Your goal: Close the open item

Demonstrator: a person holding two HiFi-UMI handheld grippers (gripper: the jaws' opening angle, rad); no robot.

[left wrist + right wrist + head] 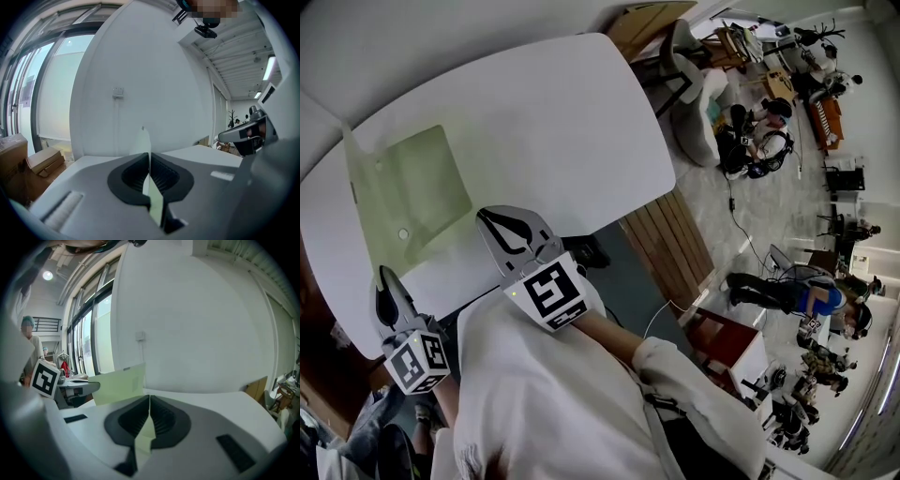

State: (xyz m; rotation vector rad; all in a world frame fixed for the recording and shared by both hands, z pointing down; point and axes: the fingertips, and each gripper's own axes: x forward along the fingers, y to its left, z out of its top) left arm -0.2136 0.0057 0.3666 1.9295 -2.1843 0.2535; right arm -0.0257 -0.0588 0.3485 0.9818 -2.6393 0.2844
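Note:
A pale green translucent folder (pixel 417 192) lies on the white table (pixel 553 122), with one sheet lifted along its left side (pixel 354 178). My left gripper (pixel 386 281) is at the table's near left edge; in the left gripper view its jaws (pixel 150 157) are shut on a thin green sheet (pixel 143 140) seen edge-on. My right gripper (pixel 495 223) is at the folder's near right corner. In the right gripper view those jaws (pixel 149 401) are shut on a green sheet (pixel 145 432), and a green flap (pixel 119 385) stands up to their left.
The table's right edge drops to a wooden floor (pixel 670 244) with chairs (pixel 694 84) and several people (pixel 787 291) beyond. Cardboard boxes (pixel 28 159) sit by the windows at the left. A white wall with a socket (pixel 118 92) lies ahead.

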